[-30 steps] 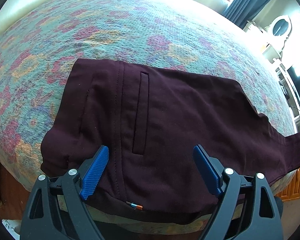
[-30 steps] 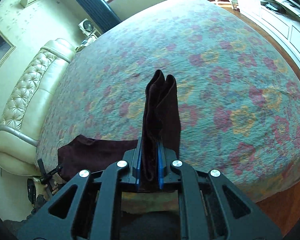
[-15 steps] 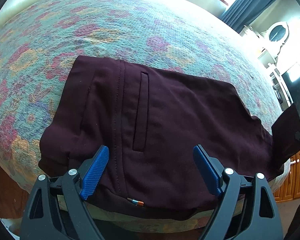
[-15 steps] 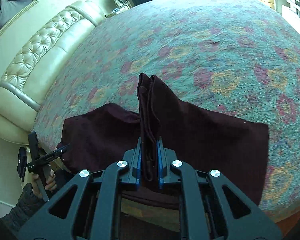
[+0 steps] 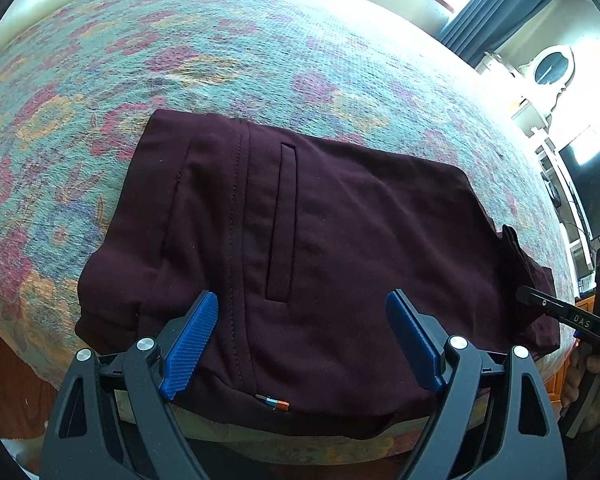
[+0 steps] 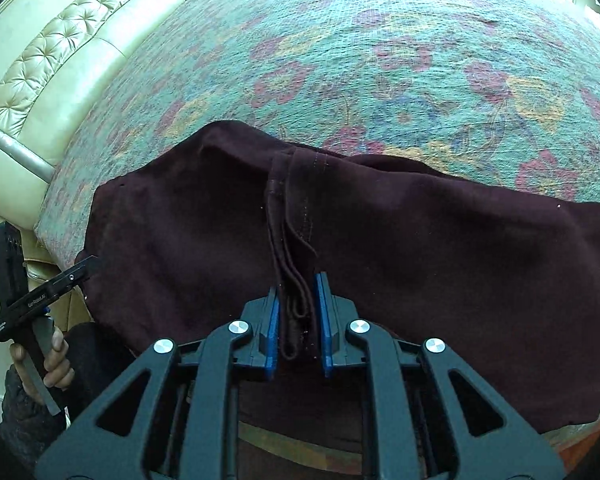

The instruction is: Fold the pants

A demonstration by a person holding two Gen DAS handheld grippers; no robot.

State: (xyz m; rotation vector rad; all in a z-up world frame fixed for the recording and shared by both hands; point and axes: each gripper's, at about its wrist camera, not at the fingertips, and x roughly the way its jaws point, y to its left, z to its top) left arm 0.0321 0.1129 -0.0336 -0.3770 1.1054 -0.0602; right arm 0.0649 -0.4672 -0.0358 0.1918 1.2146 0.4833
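Dark maroon pants point(image 5: 320, 240) lie on the flowered bedspread point(image 5: 240, 40), waist end and a slit pocket toward me in the left wrist view. My left gripper point(image 5: 302, 340) is open above the near edge of the pants, touching nothing. My right gripper point(image 6: 298, 320) has the bunched leg hems point(image 6: 290, 240) between its blue pads, which stand slightly apart and look to be loosening; the hems lie folded over onto the pants point(image 6: 460, 260). The right gripper also shows in the left wrist view point(image 5: 560, 312) at the far right.
A cream tufted headboard point(image 6: 60, 60) runs along the left of the bed. White furniture and a screen point(image 5: 588, 188) stand by the right wall. The left gripper and the hand holding it point(image 6: 32, 304) show at the bed's left edge.
The right gripper carried the leg hems over and down onto the waist part of the pants, and its pads have spread a little. The left gripper stayed open and nearly still.
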